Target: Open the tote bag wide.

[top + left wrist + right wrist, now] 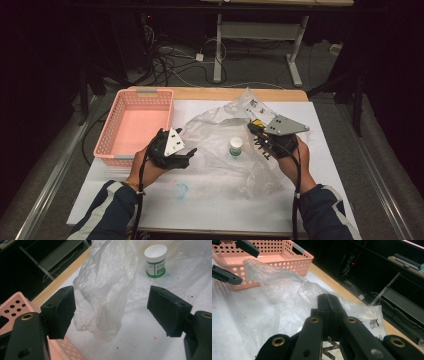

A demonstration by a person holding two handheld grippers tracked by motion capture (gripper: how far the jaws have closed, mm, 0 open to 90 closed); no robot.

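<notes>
A crumpled clear plastic bag (220,135) lies across the white table cover. A small white jar with a green label (235,146) stands upright in the middle of the bag; I cannot tell whether film covers it. My right gripper (254,129) is shut, its jaws pressed together on the bag's far edge (312,291), seen close in the right gripper view (328,301). My left gripper (189,156) is open at the bag's left edge. In the left gripper view (115,311) a raised fold of the bag (107,290) hangs between the wide jaws, with the jar (156,261) beyond.
A pink perforated basket (112,142) stands empty at the table's left, close behind my left hand; its wall (287,266) also shows in the right gripper view. A bluish stain (181,190) marks the cover near the front. Cables and desk legs lie on the floor beyond.
</notes>
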